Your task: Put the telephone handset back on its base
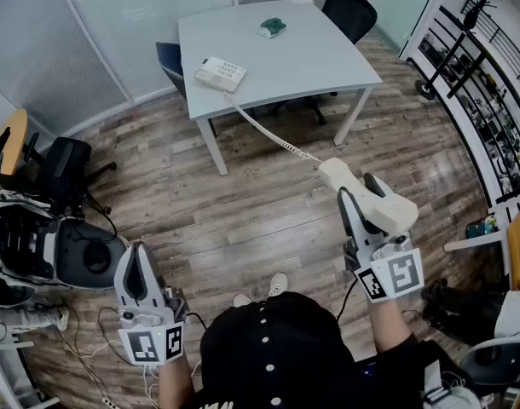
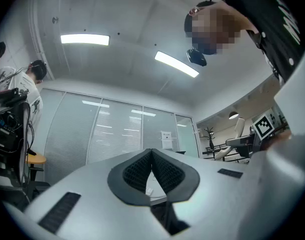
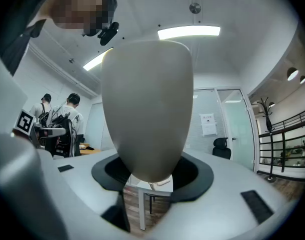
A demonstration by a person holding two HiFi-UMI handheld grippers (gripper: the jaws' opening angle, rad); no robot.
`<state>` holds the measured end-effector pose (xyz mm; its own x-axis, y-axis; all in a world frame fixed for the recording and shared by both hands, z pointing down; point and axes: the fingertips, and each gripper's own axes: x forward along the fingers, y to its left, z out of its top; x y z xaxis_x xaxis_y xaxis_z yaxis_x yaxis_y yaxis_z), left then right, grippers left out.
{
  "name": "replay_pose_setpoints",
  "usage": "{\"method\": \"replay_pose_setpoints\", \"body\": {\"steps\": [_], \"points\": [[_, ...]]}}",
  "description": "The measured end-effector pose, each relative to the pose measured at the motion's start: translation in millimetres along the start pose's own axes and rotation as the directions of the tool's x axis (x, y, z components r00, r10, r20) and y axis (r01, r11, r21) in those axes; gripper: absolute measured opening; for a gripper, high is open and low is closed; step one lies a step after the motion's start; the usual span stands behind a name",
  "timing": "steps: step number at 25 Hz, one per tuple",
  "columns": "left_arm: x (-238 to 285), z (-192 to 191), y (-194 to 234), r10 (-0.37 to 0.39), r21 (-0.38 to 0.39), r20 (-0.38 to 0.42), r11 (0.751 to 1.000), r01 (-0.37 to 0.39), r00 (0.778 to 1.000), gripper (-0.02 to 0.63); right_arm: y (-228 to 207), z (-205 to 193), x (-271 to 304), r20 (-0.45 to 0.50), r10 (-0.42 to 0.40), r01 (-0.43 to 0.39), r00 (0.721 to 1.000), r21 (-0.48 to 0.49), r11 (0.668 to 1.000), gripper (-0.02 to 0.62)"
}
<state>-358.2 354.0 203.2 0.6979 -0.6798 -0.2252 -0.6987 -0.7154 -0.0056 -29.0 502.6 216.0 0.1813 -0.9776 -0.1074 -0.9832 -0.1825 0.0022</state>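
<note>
While the right tongs (image 1: 361, 192) clamp wide around the cream telephone handset (image 1: 388, 210) and the left tongs (image 1: 139, 252) hang shut and empty, the coiled cord (image 1: 264, 130) stretches toward the base (image 1: 219, 73) at eleven o'clock on the desk (image 1: 311, 54), so a tug could drag that base off.

White table (image 1: 320, 62) on wood-plank floor (image 1: 243, 207). On its far side, a small green object (image 1: 272, 29). Behind its far right corner, a black office chair (image 1: 349, 7); tucked against its left edge, a blue chair (image 1: 169, 61). Well right of it, dark shelving (image 1: 486, 113) and a coat stand (image 1: 475, 8). Well left of it, a black swivel chair (image 1: 64, 170).
</note>
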Motion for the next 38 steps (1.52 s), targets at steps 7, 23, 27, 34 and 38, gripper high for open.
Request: {"method": "replay_pose_setpoints", "body": {"steps": [7, 23, 27, 34, 38], "points": [[8, -6, -12, 0.009, -0.012, -0.002, 1.000, -0.009, 1.000, 0.015, -10, -4, 0, 0.013, 0.014, -0.014, 1.000, 0.006, 1.000, 0.229], [29, -36, -28, 0.066, -0.009, -0.042, 0.998, -0.066, 0.997, 0.014, -38, -25, 25, -0.012, 0.066, -0.066, 0.998, 0.033, 0.997, 0.227], [51, -38, -21, 0.047, -0.013, -0.033, 0.999, -0.047, 0.998, 0.014, -39, -26, 44, -0.028, 0.062, -0.062, 0.998, 0.022, 0.998, 0.229], [88, -44, -8, 0.012, 0.000, -0.023, 1.000, -0.012, 1.000, 0.015, -40, -28, 80, -0.025, 0.057, -0.057, 0.998, 0.005, 0.998, 0.227], [110, -48, 7, 0.004, -0.001, -0.024, 1.000, -0.004, 1.000, 0.015, -42, -30, 103, -0.025, 0.047, -0.047, 0.999, 0.010, 0.999, 0.229]]}}
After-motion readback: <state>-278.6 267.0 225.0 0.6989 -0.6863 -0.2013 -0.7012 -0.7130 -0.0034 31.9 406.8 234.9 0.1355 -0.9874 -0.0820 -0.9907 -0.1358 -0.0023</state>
